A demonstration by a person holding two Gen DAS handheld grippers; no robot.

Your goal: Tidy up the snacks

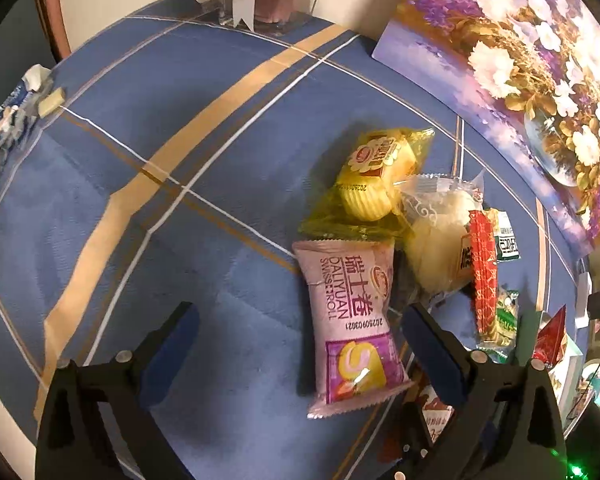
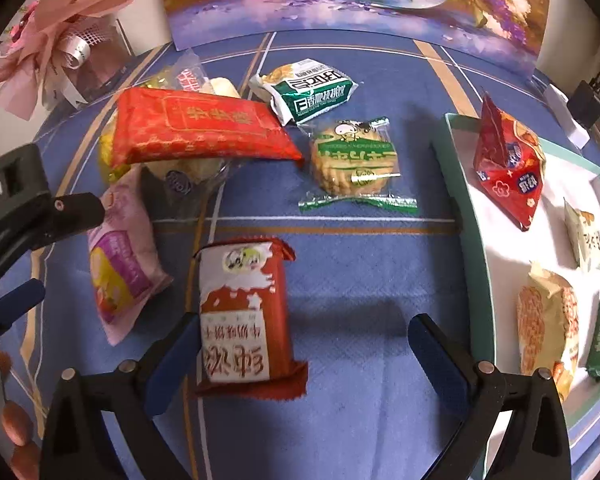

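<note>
Glossy rectangular red-white packet (image 2: pixel 244 316) (crinkled ends) on cloth (image 2: pixel 360 280).

- The bench (image 2: pixel 360 280), under a blue cloth with tan and white stripes, is carrying loose snacks.
- A pink roll packet (image 1: pixel 352 328) is lying beside a yellow cake packet (image 1: pixel 374 176).
- A red-and-white packet (image 2: pixel 244 316), a round cookie (image 2: pixel 356 160) and a green packet (image 2: pixel 312 94) are lying apart.
- A white tray (image 2: pixel 470 240) is sitting at the right.
- A flower picture (image 2: pixel 360 0) is standing at the back.
</note>
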